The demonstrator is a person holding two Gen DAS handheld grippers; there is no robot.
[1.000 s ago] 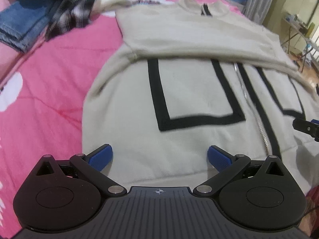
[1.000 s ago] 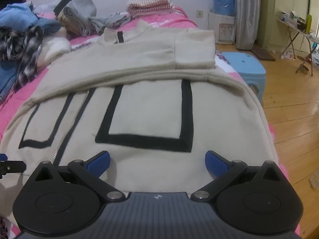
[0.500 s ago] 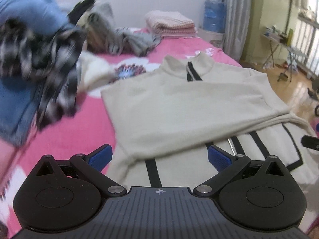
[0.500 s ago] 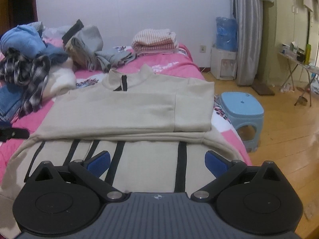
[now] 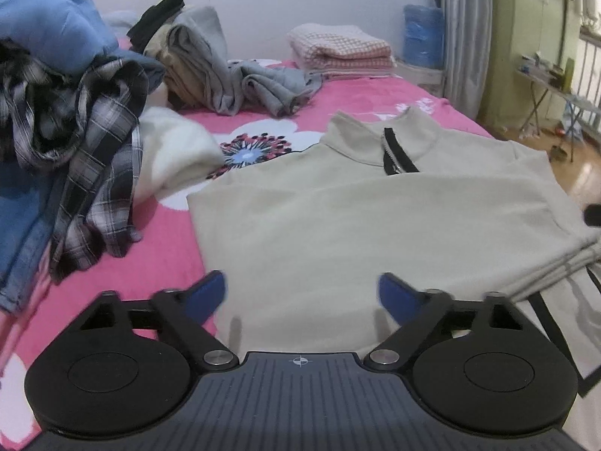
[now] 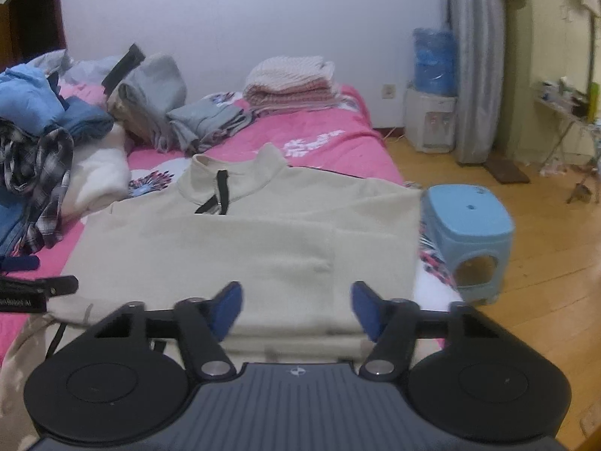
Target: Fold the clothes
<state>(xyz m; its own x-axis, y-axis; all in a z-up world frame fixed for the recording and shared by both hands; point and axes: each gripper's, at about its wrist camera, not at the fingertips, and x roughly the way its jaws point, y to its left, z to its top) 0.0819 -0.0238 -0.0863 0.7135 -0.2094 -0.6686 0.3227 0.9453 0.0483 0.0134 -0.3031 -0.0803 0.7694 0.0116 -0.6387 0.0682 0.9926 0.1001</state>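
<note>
A beige zip-neck sweater (image 5: 357,218) lies flat on the pink bedspread (image 5: 157,255), collar away from me and sleeves folded across the chest. My left gripper (image 5: 304,293) hovers over its left half. Its jaws are closing, the blue pads still well apart, with only flat fabric below them. My right gripper (image 6: 296,308) is over the sweater (image 6: 263,248) on its right half, just above the stacked sleeve edges. Its jaws are closing too, and nothing is visibly pinched. Each gripper shows at the edge of the other's view: the right gripper (image 5: 593,215) and the left gripper (image 6: 37,290).
At the left is a heap of clothes: blue jeans (image 5: 41,34), a plaid shirt (image 5: 94,173) and a white fleece (image 5: 172,150). Grey garments (image 5: 233,75) and a folded pink stack (image 5: 338,52) lie at the back. A blue stool (image 6: 467,233) stands on the wooden floor beside the bed.
Both grippers have moved forward from the sweater's hem, over the black-bordered pockets, to the folded sleeves. Both pairs of pads have come closer together, the right more than the left.
</note>
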